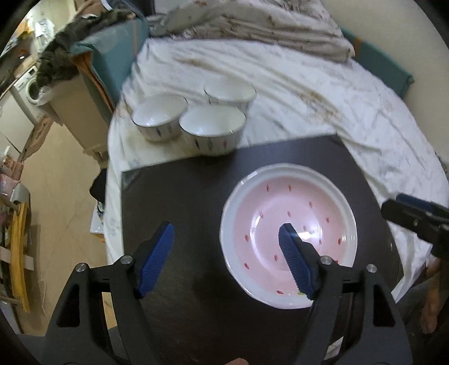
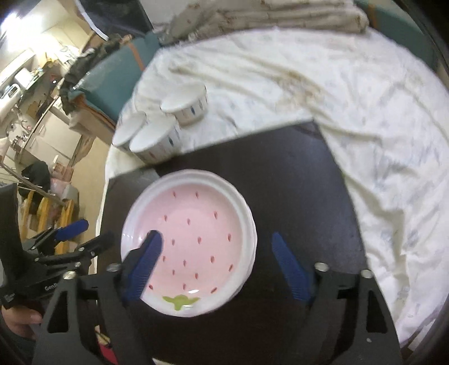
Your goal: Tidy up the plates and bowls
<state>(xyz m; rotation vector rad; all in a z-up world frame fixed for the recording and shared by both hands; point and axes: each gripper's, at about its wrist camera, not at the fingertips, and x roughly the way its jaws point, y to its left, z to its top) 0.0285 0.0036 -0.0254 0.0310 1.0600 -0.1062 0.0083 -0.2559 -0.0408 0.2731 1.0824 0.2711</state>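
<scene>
Plates: a stack of pink strawberry-pattern plates with white rims, red seed marks and a green leaf motif at the near edge, seen best from the right wrist. The stack lies flat on a dark board, which rests on a bed covered by a white sheet.

Bowls: three white bowls with blue feather marks on their sides, upright, grouped close together on the sheet just beyond the far left corner of the board.

Left tool: blue-padded fingers apart, nothing between them; one pad hangs over the plate's centre, the other over bare board to its left.

Right tool: fingers wide apart, empty; the left pad is over the plate's left part, the right pad over bare board beside the stack.

Folded beige blanket: at the far end of the bed.
</scene>
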